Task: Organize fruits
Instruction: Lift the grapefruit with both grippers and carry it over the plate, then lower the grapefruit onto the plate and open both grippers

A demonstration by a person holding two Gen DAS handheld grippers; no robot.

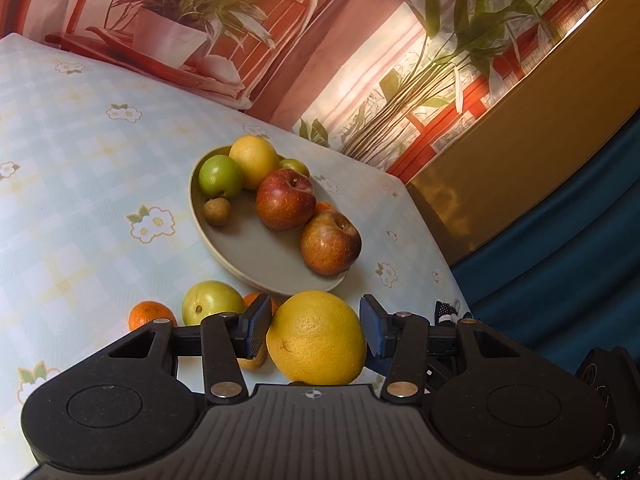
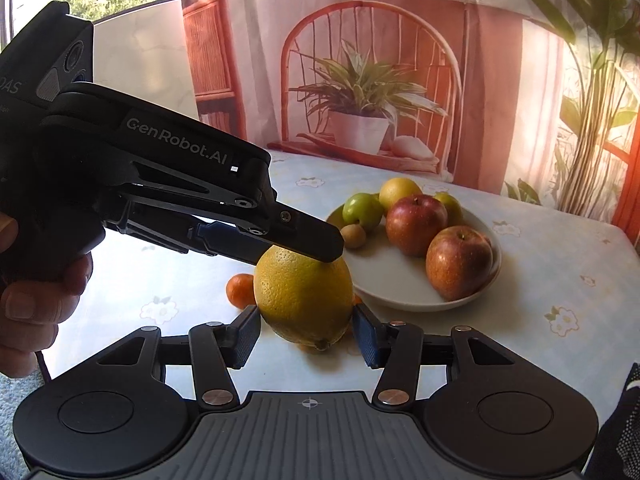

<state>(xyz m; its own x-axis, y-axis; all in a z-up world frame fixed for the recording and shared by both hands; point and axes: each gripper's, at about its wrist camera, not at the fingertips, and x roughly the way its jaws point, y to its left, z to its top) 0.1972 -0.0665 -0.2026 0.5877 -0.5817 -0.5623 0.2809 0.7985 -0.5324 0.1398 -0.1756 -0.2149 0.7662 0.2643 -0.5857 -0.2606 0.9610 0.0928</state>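
A large yellow citrus [image 1: 316,338] [image 2: 304,296] hangs just above the table with both grippers on it. My left gripper [image 1: 314,330] presses its pads on the fruit's two sides. In the right wrist view the left gripper [image 2: 320,250] reaches in from the left, one finger over the fruit's top and the other hidden. My right gripper [image 2: 306,332] is shut on the same citrus lower down. Behind stands a grey plate [image 1: 224,256] [image 2: 400,304] with two red apples [image 1: 285,199] [image 2: 458,262], green fruits, another yellow citrus and a small brown fruit.
On the flowered tablecloth [image 1: 80,184] lie a green apple [image 1: 210,300] and a mandarin [image 1: 150,314] [image 2: 240,288], close under the grippers. A printed backdrop [image 2: 360,60] hangs behind the table. The table's right edge [image 1: 448,256] drops to a blue cloth. A person's hand [image 2: 28,300] holds the left gripper.
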